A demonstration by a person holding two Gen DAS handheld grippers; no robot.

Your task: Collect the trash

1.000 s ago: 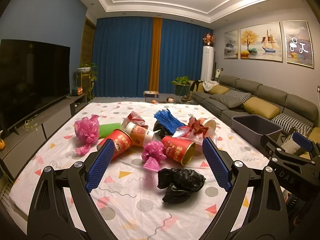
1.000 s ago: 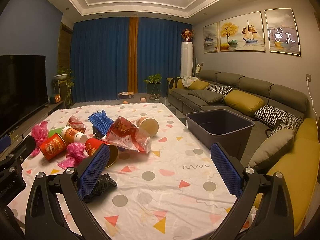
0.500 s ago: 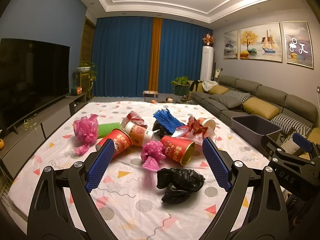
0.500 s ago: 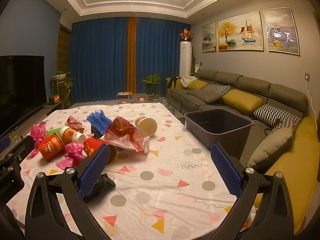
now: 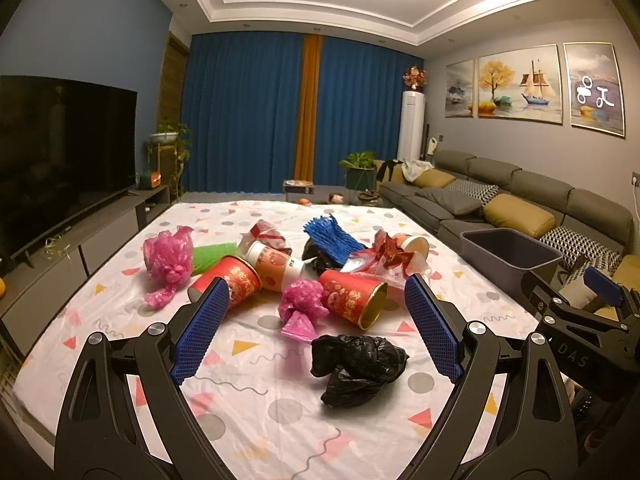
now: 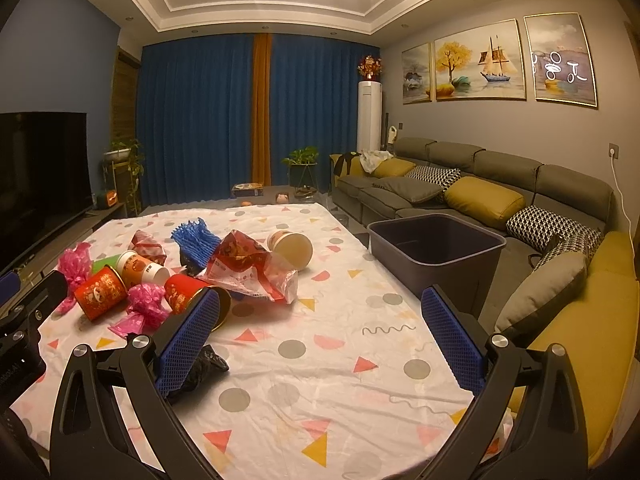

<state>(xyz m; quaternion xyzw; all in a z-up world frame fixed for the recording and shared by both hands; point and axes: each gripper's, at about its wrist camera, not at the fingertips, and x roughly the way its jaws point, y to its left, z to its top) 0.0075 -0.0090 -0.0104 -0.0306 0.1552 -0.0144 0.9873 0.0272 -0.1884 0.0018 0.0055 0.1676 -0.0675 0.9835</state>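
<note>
patterned table [image 5: 248, 392]: two pink bags [image 5: 168, 258], one black bag [image 5: 356, 364].

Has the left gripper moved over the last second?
Barely. The left gripper stays open above the black bag, which sits only marginally lower and left between its fingers.

The right gripper [image 6: 318, 334] hangs wide open above the patterned tablecloth [image 6: 320, 360], empty.

Black gripper [image 5: 316, 336] frames, blue ribbed pads [image 5: 199, 332]
</note>
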